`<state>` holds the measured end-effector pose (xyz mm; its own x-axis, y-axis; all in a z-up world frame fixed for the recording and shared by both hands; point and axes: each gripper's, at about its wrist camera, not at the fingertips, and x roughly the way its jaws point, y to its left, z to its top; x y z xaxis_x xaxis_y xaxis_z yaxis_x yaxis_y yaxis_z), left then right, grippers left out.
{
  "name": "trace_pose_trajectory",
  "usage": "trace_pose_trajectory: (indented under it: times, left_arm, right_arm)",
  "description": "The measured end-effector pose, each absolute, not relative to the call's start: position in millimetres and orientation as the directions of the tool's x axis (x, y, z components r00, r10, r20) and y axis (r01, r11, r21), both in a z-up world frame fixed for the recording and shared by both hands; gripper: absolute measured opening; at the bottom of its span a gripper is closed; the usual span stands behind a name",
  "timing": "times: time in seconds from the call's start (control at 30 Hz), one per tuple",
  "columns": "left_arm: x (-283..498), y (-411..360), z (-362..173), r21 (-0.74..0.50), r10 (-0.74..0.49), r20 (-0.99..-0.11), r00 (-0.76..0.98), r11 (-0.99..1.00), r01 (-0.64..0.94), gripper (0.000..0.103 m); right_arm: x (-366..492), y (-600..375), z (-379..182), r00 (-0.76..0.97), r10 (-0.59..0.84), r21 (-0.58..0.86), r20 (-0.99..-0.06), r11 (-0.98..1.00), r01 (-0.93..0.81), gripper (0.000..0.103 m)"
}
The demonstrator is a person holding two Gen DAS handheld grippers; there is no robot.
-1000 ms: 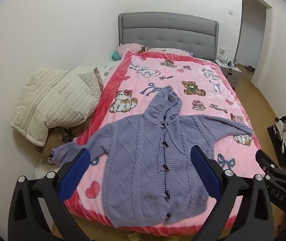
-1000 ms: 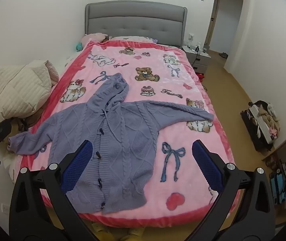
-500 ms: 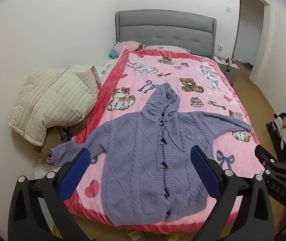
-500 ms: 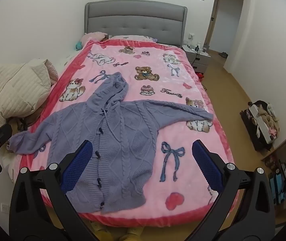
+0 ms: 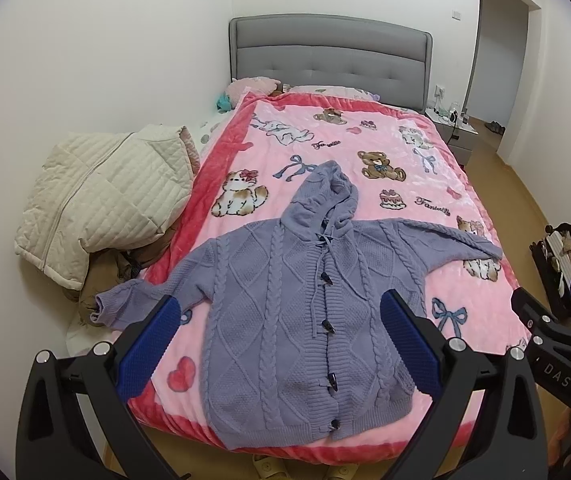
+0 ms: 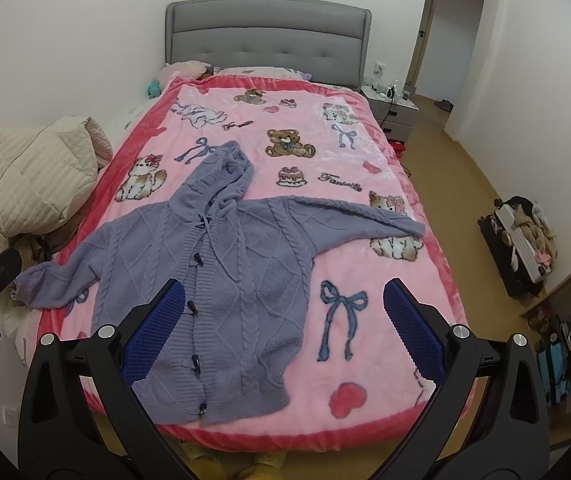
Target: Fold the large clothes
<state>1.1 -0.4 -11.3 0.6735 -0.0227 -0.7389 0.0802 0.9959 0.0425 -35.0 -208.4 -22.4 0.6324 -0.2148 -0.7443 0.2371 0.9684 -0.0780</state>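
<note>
A purple cable-knit hooded cardigan (image 5: 285, 308) lies flat and face up on the pink cartoon blanket (image 5: 365, 148), sleeves spread to both sides, hood pointing to the headboard, hem near the foot edge. It also shows in the right wrist view (image 6: 221, 280). My left gripper (image 5: 281, 344) is open and empty, held above the foot of the bed over the cardigan's lower half. My right gripper (image 6: 285, 340) is open and empty, above the cardigan's right hem and the blanket (image 6: 365, 260).
A cream quilted jacket (image 5: 101, 196) is piled left of the bed by the wall. A grey headboard (image 5: 329, 56) and a nightstand (image 5: 451, 128) stand at the far end. An open suitcase (image 6: 525, 240) lies on the floor at right. Slippers (image 5: 269, 468) sit below the foot edge.
Both grippers have drawn back and risen slightly, so the bed and cardigan sit a little lower and farther in view. The cardigan has not moved. Both grippers stay open.
</note>
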Motion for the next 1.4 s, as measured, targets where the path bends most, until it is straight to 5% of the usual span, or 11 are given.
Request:
trace_pose_trajectory:
  times: [1.27, 1.4]
  left_arm:
    - [17.6, 7.7, -25.6, 0.048, -0.012, -0.750, 0.661, 0.996, 0.073, 0.098]
    - [19.7, 14.9, -29.8, -0.023, -0.049, -0.740, 0.670, 0.999, 0.047, 0.098]
  right_arm:
    - [-27.0, -215.4, -30.3, 0.621, -0.223, -0.092, -0.751, 0.967, 0.236, 0.095]
    - [-22.0, -210.1, -26.3, 0.641, -0.211, -0.089, -0.738, 0.972, 0.217, 0.095]
